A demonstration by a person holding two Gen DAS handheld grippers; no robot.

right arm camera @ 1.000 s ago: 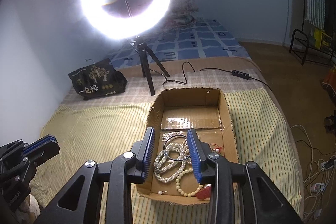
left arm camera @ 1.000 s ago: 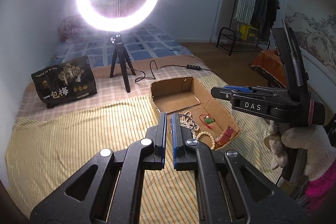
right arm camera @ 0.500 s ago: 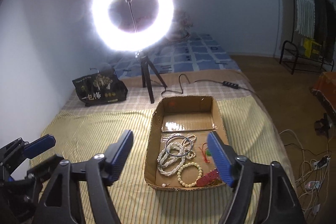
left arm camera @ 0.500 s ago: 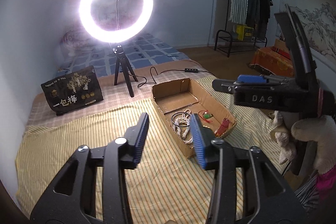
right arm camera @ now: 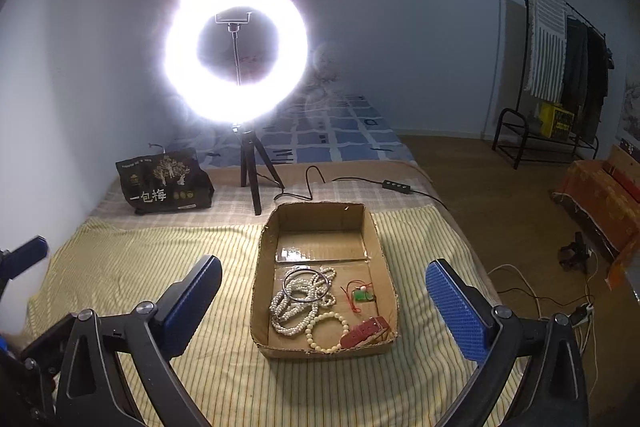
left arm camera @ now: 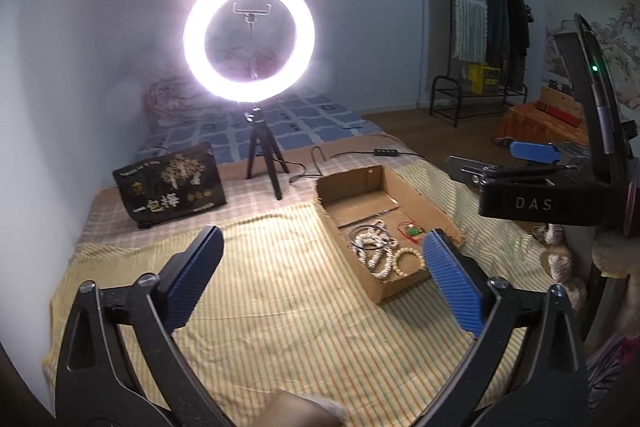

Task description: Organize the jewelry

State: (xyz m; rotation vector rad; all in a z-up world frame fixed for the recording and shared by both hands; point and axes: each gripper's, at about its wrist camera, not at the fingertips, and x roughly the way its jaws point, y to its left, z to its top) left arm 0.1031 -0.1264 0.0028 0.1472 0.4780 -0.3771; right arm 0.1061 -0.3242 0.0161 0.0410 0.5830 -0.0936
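Cardboard box (right arm camera: 264, 267) sits open-topped on the bed. Near half holds a white pearl necklace (right arm camera: 294, 307) in a heap, metal bangle (right arm camera: 306, 281) on it, cream bead bracelet (right arm camera: 326, 331), green pendant (right arm camera: 362, 295), red piece (right arm camera: 366, 331).

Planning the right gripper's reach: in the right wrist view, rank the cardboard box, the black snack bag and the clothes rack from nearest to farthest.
From the right gripper:
1. Cardboard box, straight ahead on the striped cover, partly between the open fingers.
2. Black snack bag, ahead and left, beside the ring light's tripod.
3. Clothes rack, far right, across the floor by the wall.
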